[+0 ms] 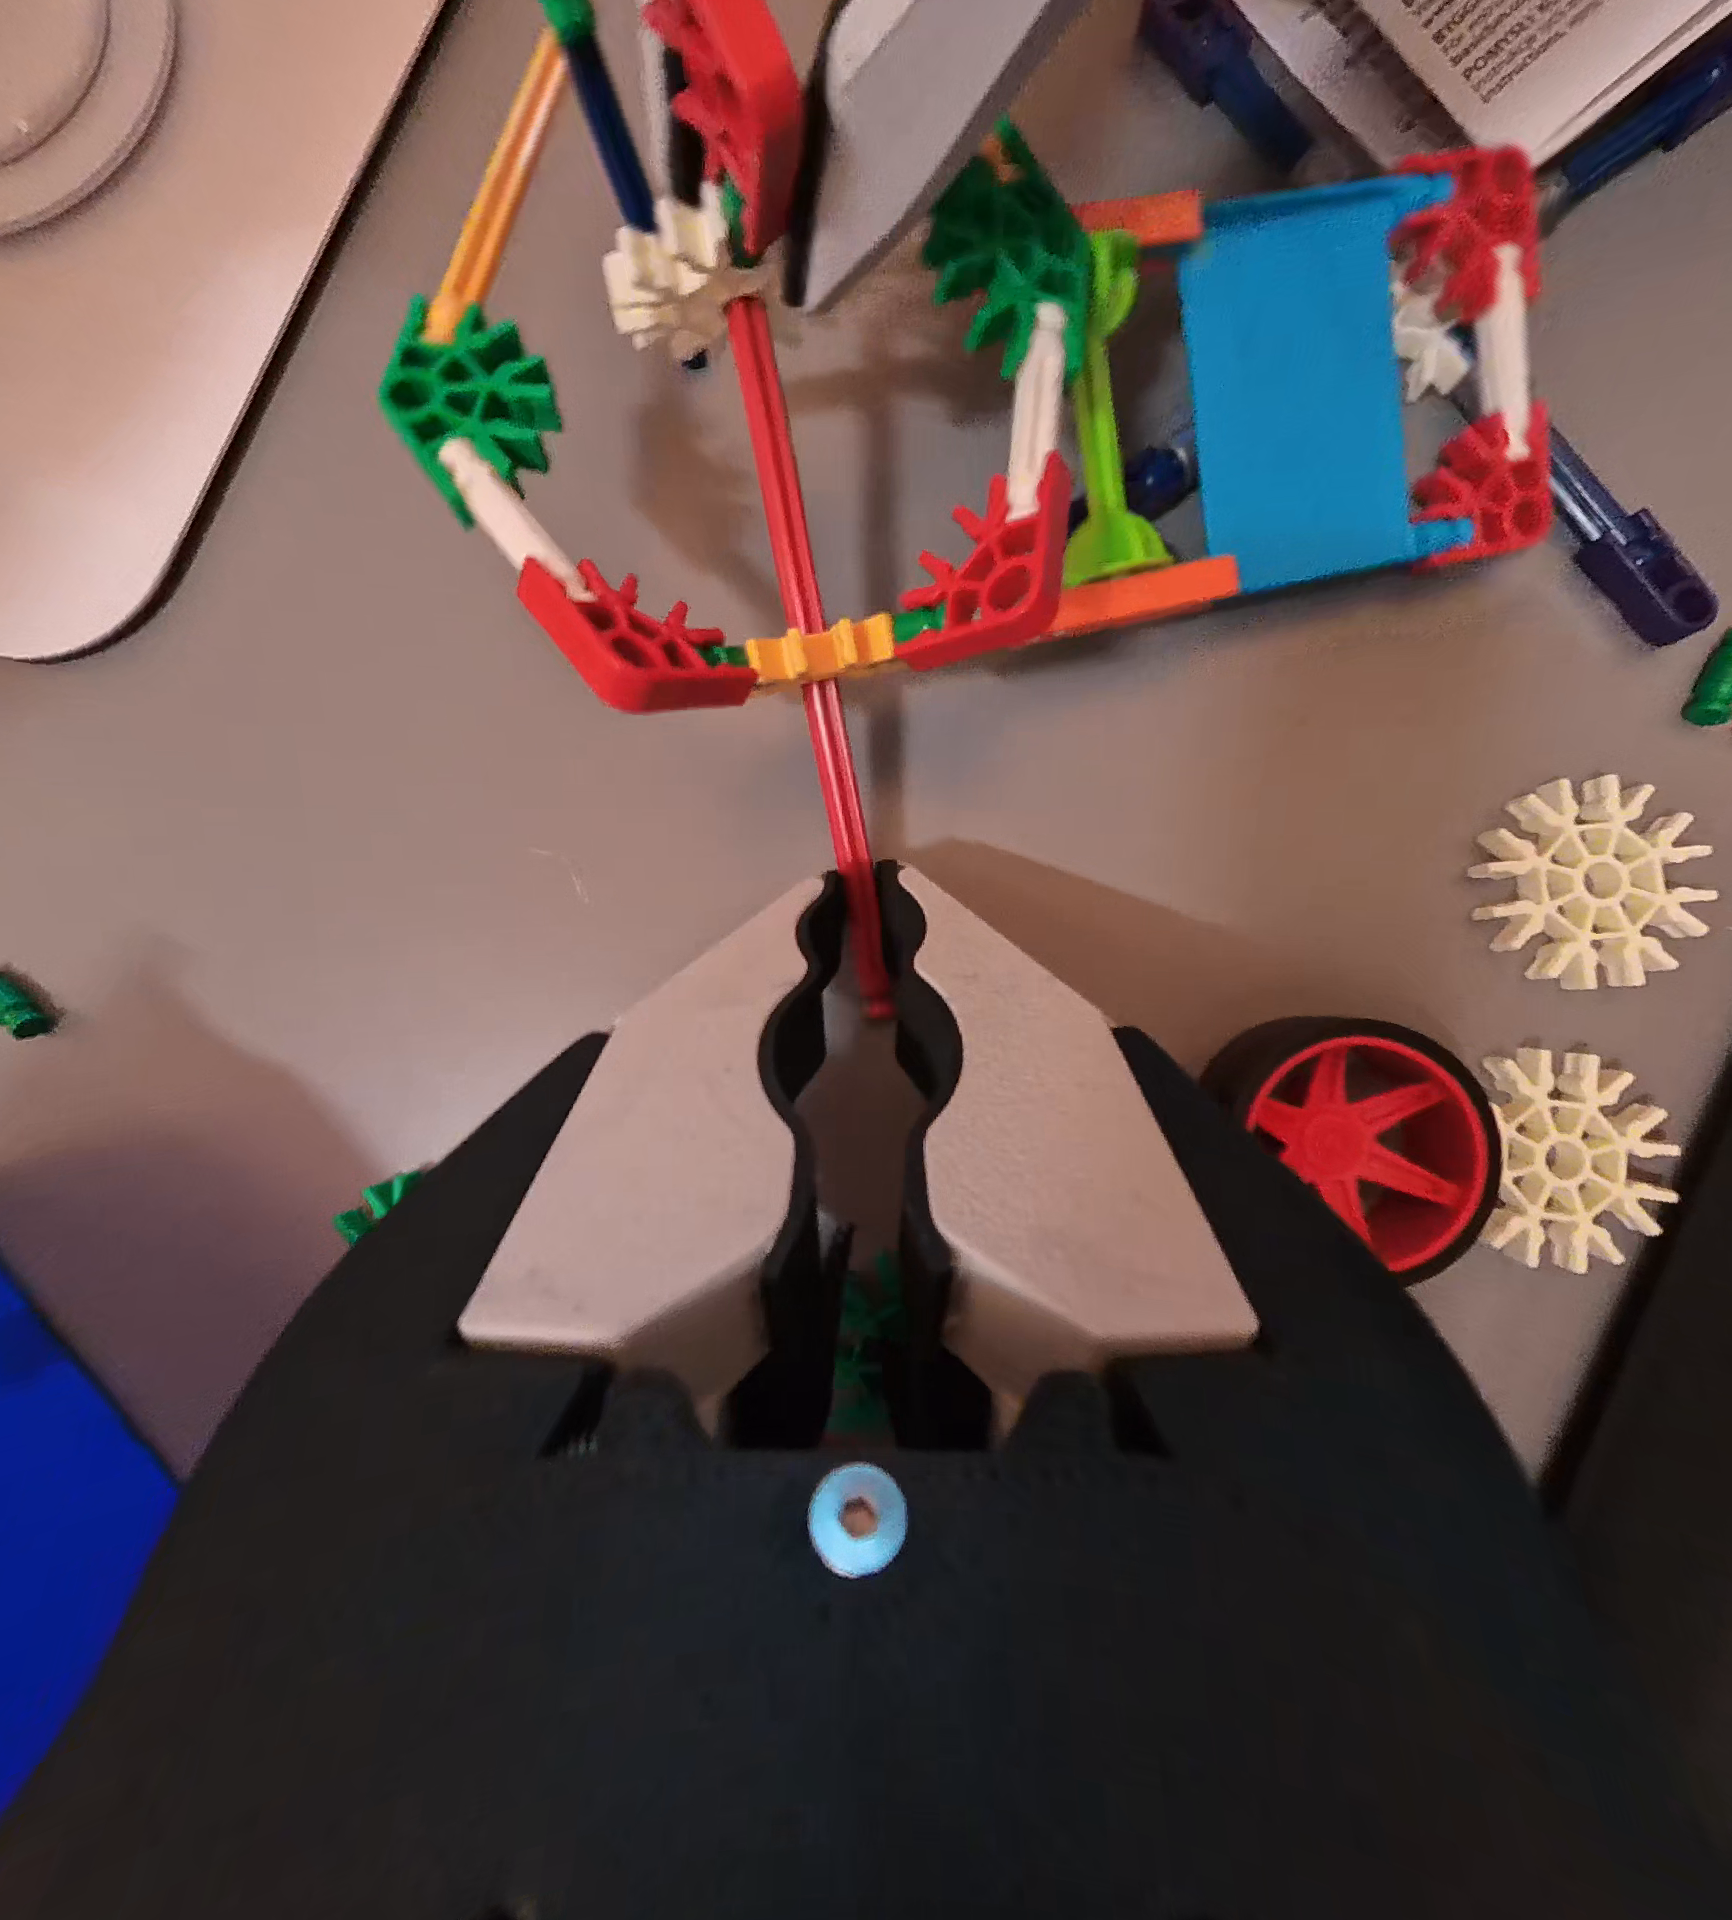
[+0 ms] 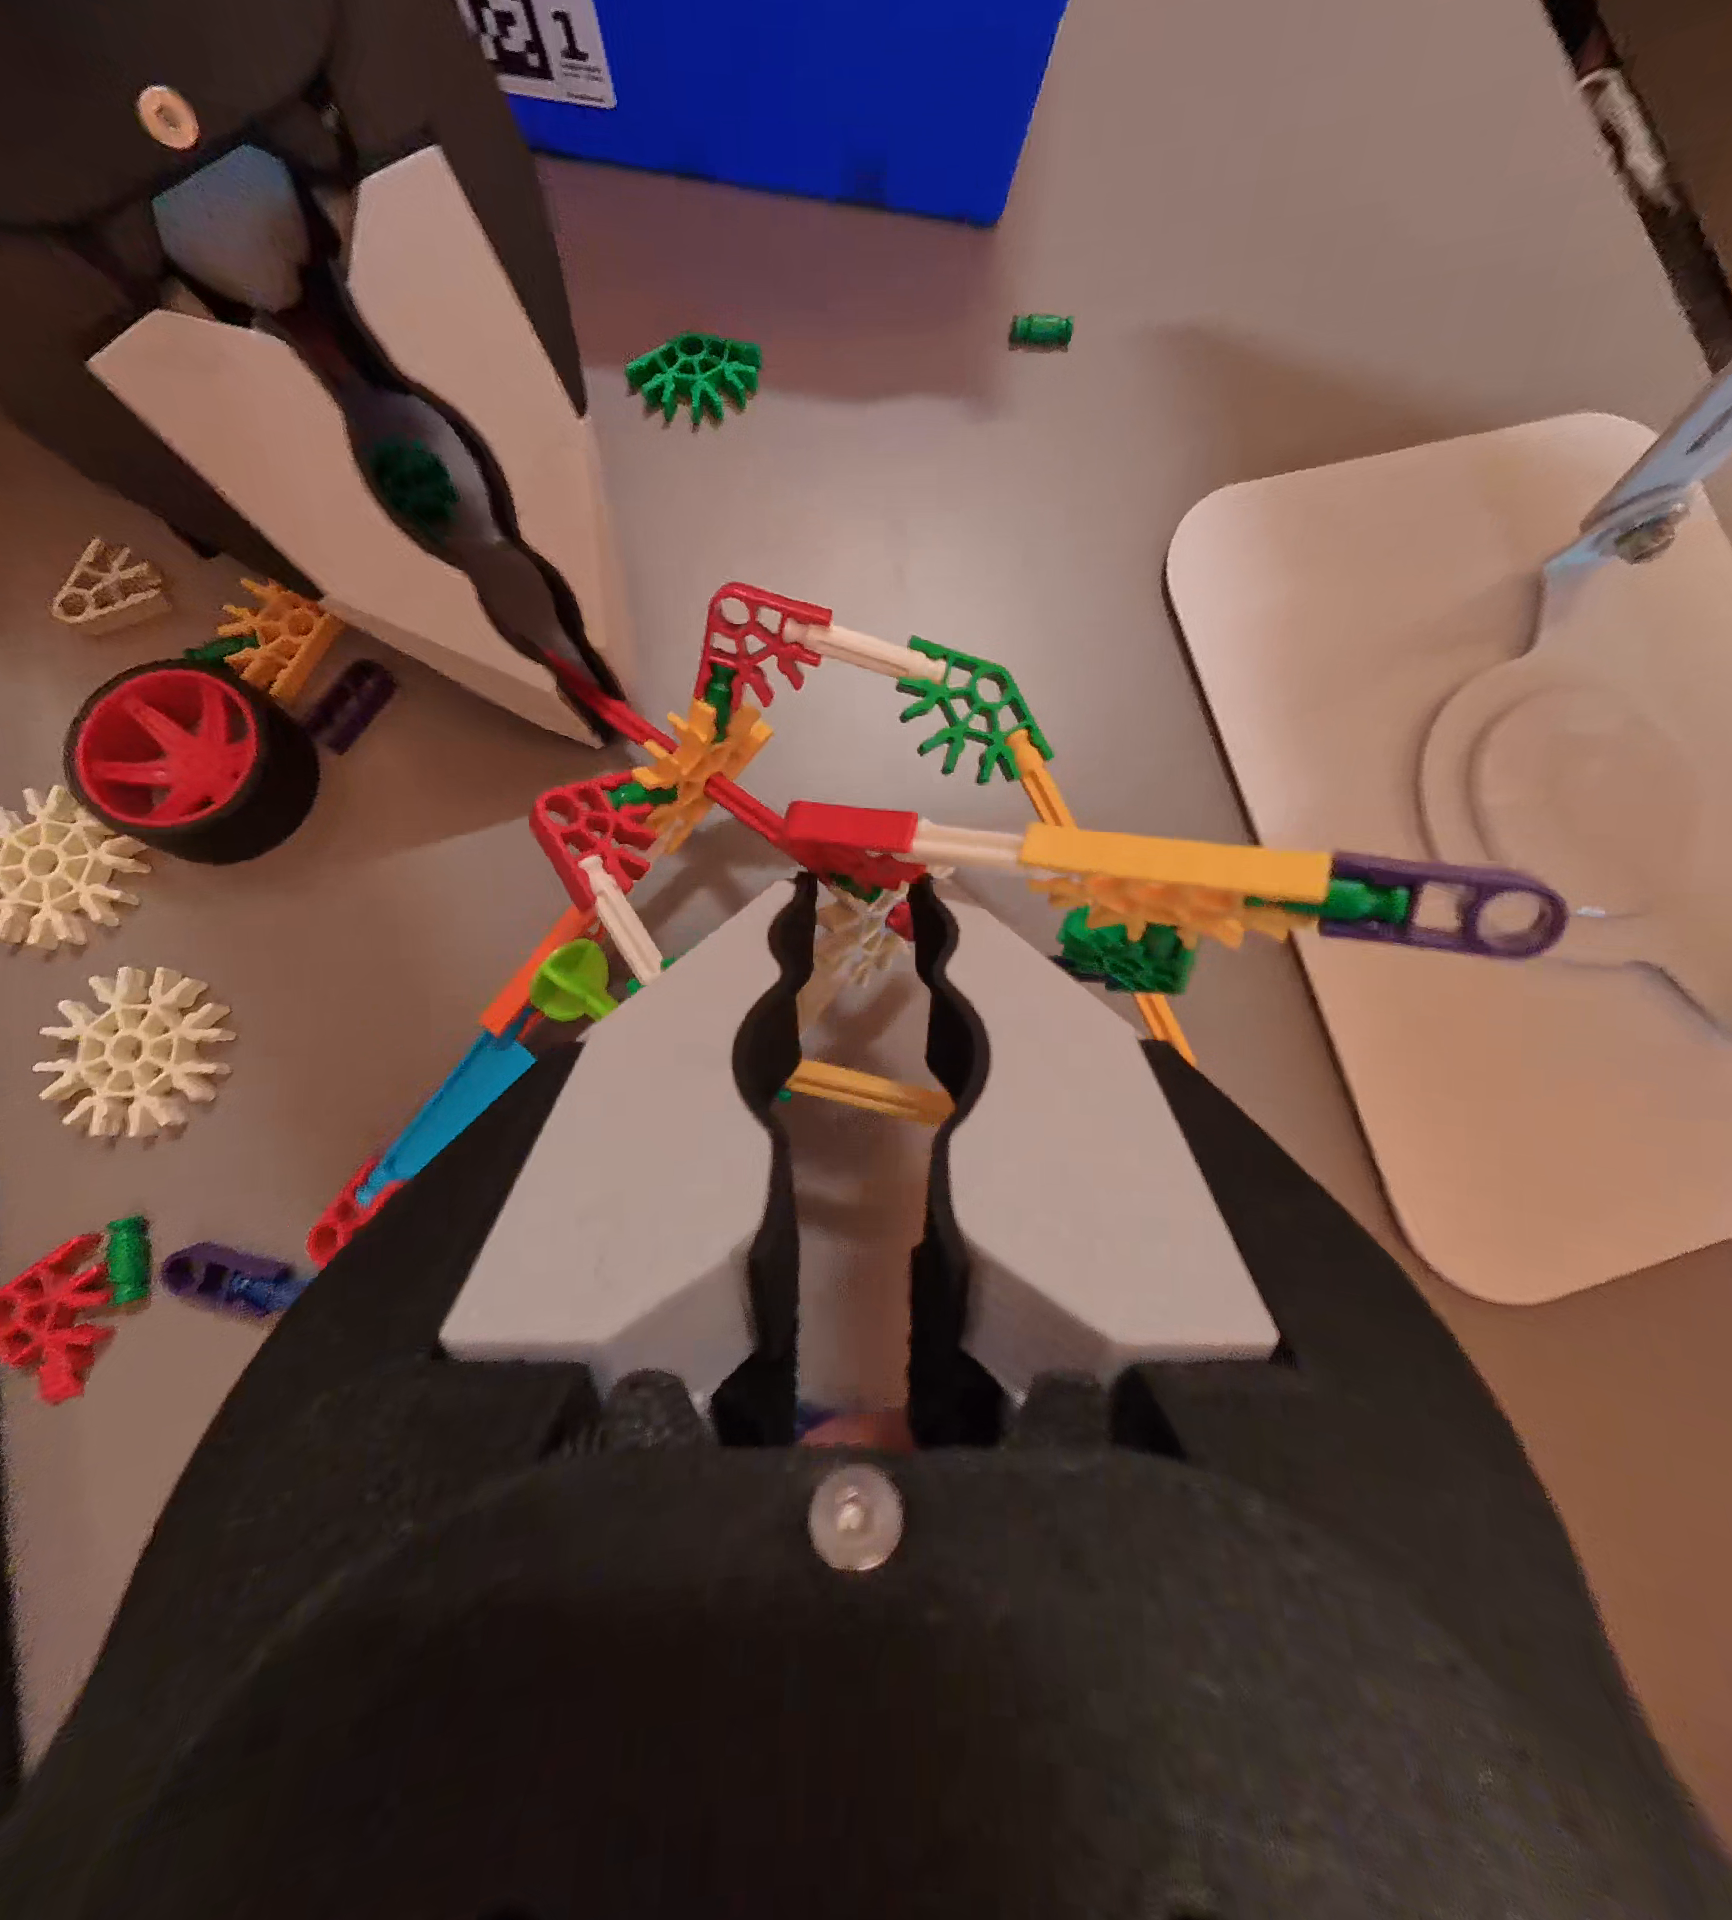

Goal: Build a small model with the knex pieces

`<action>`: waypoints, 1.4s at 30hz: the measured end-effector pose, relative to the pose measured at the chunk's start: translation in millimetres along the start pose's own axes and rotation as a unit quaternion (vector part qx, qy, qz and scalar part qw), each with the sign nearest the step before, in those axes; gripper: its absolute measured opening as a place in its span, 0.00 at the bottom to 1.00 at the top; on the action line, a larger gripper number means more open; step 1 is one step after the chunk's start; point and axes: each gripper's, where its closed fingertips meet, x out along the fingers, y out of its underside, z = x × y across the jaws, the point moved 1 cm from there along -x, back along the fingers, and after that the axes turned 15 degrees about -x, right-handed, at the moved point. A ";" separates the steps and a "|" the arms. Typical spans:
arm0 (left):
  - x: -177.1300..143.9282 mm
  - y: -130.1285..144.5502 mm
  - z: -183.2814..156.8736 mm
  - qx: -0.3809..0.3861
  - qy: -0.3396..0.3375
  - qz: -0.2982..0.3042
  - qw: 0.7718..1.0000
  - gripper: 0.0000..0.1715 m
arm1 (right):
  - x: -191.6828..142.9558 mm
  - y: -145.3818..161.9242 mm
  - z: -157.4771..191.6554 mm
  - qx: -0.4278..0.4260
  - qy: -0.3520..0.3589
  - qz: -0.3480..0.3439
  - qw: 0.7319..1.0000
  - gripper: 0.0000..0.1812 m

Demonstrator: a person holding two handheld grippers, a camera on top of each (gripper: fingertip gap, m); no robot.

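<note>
A rod-and-connector toy model [image 1: 997, 561] lies on the grey table. My left gripper [image 1: 862, 883] is shut on the near end of a long red rod [image 1: 789, 488]. The rod runs through an orange connector [image 1: 820, 657] up to a white snowflake connector [image 1: 680, 286]. My right gripper [image 2: 862, 888] is closed on the model at a red block [image 2: 849, 828], which carries a white, yellow and purple arm [image 2: 1174, 862]. The left gripper [image 2: 597, 717] also shows in the right wrist view, pinching the red rod [image 2: 638, 727]. The model's far part has a blue panel [image 1: 1293, 395].
A red wheel with a black tyre [image 1: 1361, 1148] and two white snowflake connectors [image 1: 1594, 883] lie right of my left gripper. A blue box [image 1: 0, 1455] and a short green piece [image 1: 5, 1003] lie at left. A white stand base [image 2: 1464, 831] is close by. My right fingertips sit around 9 centimetres from my left ones.
</note>
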 end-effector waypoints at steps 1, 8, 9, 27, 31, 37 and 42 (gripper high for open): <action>-0.7 1.1 -0.1 0.000 -0.006 0.000 1.000 0.03 | 2.3 -1.8 -1.7 -0.006 0.002 -0.001 1.000 0.09; -4.0 4.4 -2.9 -0.032 -0.036 -0.012 0.999 0.04 | 20.2 -21.8 -14.6 -0.043 -0.003 -0.021 0.999 0.06; -3.6 4.0 -7.1 -0.032 -0.031 -0.015 0.999 0.04 | 23.0 -23.8 -17.3 -0.055 -0.002 -0.017 0.998 0.06; 1.8 -20.4 -52.0 0.031 0.060 -0.080 0.994 0.08 | -5.0 7.4 -7.6 -0.114 -0.091 0.040 0.988 0.13; -24.8 -37.9 -35.6 0.019 0.066 -0.147 0.987 0.14 | -16.0 9.8 -10.1 -0.122 -0.080 0.052 0.988 0.18; -31.0 -50.6 0.4 0.008 0.011 -0.183 0.983 0.14 | -20.6 7.0 -8.4 -0.121 -0.078 0.049 0.988 0.18; -23.2 -50.5 11.5 0.071 -0.064 -0.166 0.981 0.16 | -6.2 3.2 0.6 -0.116 -0.065 0.062 0.989 0.18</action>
